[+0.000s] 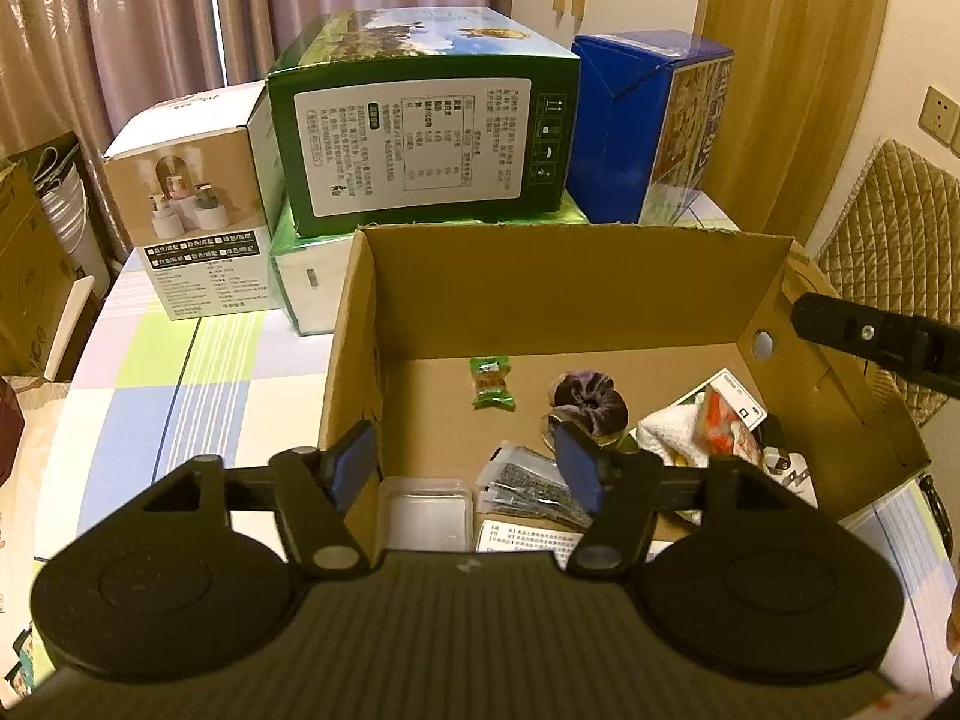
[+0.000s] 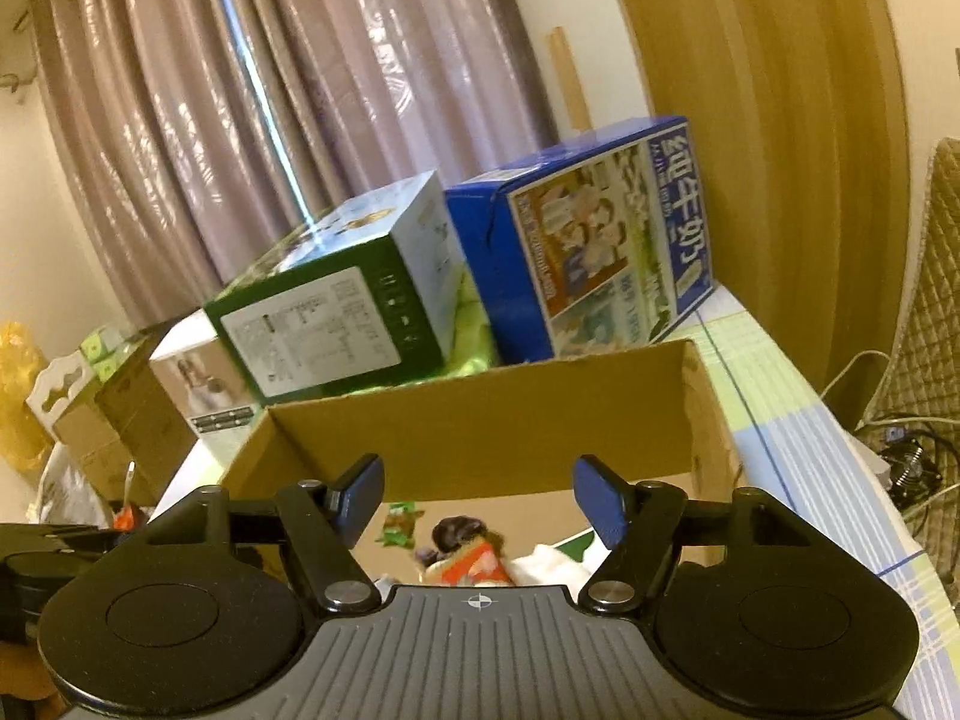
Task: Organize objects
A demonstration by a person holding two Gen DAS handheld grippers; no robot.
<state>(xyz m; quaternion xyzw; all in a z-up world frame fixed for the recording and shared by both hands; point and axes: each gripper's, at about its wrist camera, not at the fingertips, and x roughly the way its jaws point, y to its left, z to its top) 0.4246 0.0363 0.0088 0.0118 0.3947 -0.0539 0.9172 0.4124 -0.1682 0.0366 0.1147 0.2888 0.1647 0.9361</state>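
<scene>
An open cardboard box point(image 1: 564, 294) stands on the checked tablecloth. Inside lie a green wrapped candy point(image 1: 492, 383), a purple scrunchie point(image 1: 588, 399), a clear plastic case point(image 1: 427, 510), a dark zip bag point(image 1: 531, 483), a white cloth point(image 1: 666, 429) and an orange snack packet point(image 1: 717, 420). My left gripper point(image 1: 469, 468) hangs open over the box's near left corner, nothing between its fingers. In the right wrist view the right gripper point(image 2: 480, 495) is open above the same box point(image 2: 480, 426), empty; the candy point(image 2: 399, 523), scrunchie point(image 2: 453, 531) and snack packet point(image 2: 474, 564) show below it.
Behind the box stand a green carton point(image 1: 420, 126), a blue milk carton point(image 1: 654, 126) and a white humidifier box point(image 1: 192, 204). A quilted chair back point(image 1: 888, 228) is at the right. Cardboard boxes point(image 2: 138, 420) are stacked left of the table; cables point(image 2: 906, 462) lie on the floor.
</scene>
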